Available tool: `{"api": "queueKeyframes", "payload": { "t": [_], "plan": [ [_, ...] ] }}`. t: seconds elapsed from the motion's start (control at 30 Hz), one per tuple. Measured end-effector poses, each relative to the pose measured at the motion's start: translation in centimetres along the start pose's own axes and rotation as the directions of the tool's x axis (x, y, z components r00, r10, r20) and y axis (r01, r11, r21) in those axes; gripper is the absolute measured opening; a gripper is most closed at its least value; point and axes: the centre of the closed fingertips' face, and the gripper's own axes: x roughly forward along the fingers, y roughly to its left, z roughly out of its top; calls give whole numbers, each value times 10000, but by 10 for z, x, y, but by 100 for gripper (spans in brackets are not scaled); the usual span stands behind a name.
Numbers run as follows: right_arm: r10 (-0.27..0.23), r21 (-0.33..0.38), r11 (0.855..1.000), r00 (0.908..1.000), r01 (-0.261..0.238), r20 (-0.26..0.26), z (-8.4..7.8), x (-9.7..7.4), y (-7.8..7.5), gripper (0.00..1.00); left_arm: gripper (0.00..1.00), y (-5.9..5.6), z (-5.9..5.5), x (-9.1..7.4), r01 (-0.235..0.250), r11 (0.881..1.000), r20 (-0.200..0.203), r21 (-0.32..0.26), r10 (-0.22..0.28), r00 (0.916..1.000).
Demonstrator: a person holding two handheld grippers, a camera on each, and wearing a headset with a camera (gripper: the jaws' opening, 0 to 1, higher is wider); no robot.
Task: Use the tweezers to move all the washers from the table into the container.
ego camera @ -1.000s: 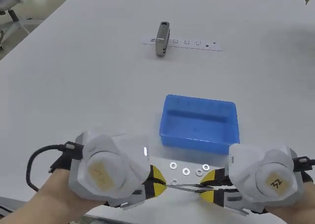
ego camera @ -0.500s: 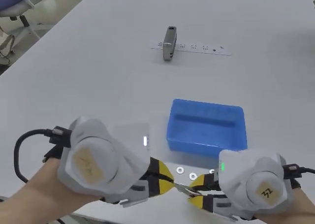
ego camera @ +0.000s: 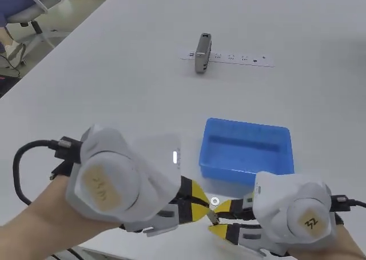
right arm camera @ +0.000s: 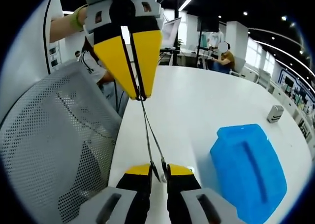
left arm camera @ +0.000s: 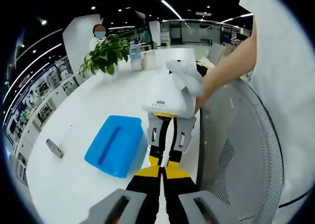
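The thin metal tweezers span the short gap between my two grippers, above the table's near edge. My left gripper is shut on their far end, seen in the right gripper view as yellow jaws pinched together. My right gripper is shut on the near part of the two arms. In the left gripper view my own jaws meet the right gripper tip to tip. One washer lies on the table just behind the tips. The blue container stands right behind it.
A white power strip with a grey adapter lies far back on the white table. A mesh chair back stands close to the table's near edge. An office chair is at the far left.
The two grippers have closed in until their tips almost touch. Several washers that lay in front of the container are now hidden by the right gripper, leaving one in sight. The head camera shifted.
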Motion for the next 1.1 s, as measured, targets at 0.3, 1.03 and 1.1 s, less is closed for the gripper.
{"api": "queueKeyframes", "payload": {
  "t": [0.3,1.03,1.1],
  "plan": [
    [55,577,9983,9995,-74,326,-1,3,-3,8,0,7,5,7,240,9997,27,-59,-240,9997],
    [-35,623,9981,9942,-32,1074,21,-2,-6,6,0,11,4,9,838,9947,-331,595,-820,9961],
    [-11,670,9977,9942,-61,1072,21,-3,-6,7,0,11,4,9,875,9949,-338,509,-858,9957]
  ]
}}
